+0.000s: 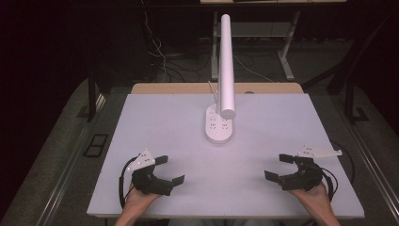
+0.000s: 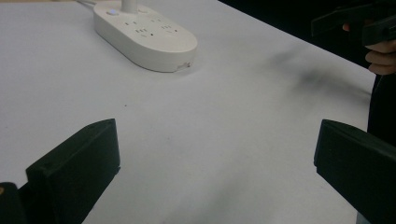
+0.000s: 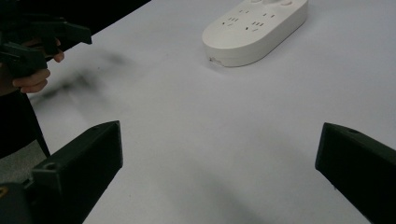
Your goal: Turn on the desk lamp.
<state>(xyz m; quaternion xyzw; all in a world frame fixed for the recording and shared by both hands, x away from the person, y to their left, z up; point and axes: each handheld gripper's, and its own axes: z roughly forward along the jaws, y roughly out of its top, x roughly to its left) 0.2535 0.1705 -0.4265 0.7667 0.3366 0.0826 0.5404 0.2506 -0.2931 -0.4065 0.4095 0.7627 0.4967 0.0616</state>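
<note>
Left tongs (image 1: 170,170) and right tongs (image 1: 277,166) rest wide open and empty near the front corners of the white worktop (image 1: 160,122), both aimed inward toward the oval white power strip (image 1: 219,124), whose long axis runs front-to-back at centre-rear

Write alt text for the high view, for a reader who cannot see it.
Seen from above, a white table holds a white oval power strip with a tall white lamp rising from it, near the far edge. At the near edge a person holds an open left hand-held gripper and an open right hand-held gripper, both empty and pointing inward.
</note>
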